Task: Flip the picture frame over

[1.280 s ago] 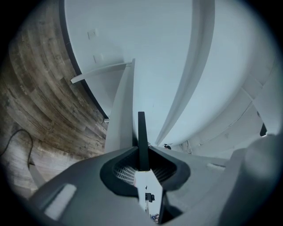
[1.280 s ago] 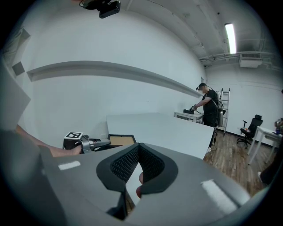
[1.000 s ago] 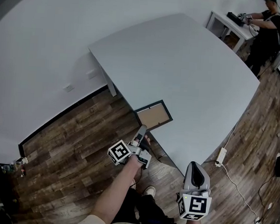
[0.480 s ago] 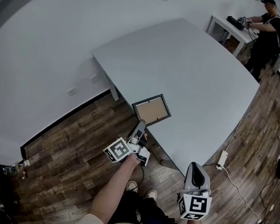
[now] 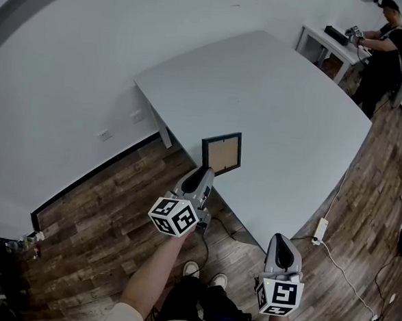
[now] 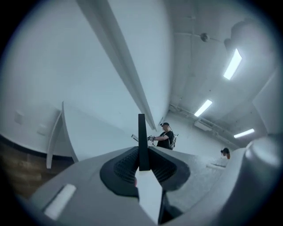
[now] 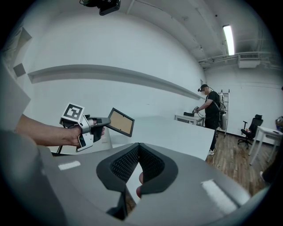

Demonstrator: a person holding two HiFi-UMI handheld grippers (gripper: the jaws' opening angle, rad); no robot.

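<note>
The picture frame (image 5: 221,153), black-edged with a brown backing toward me, is held up off the near edge of the grey table (image 5: 274,100), standing almost on end. My left gripper (image 5: 210,173) is shut on its lower edge. In the left gripper view the picture frame (image 6: 141,141) shows edge-on as a thin black strip between the jaws of the left gripper (image 6: 141,165). The right gripper view shows the picture frame (image 7: 120,122) tilted in the left gripper (image 7: 101,121). My right gripper (image 5: 282,241) hangs low at the right over the floor, shut and empty, as the right gripper (image 7: 138,152) also shows in its own view.
A person (image 5: 386,46) works at a small white desk (image 5: 330,36) at the back right. A power strip (image 5: 318,225) and its cable lie on the wood floor beside the table. An office chair (image 7: 250,129) stands far right.
The left gripper has lifted the frame off the table's near edge and turned it from lying flat to nearly upright. The right gripper has stayed in place.
</note>
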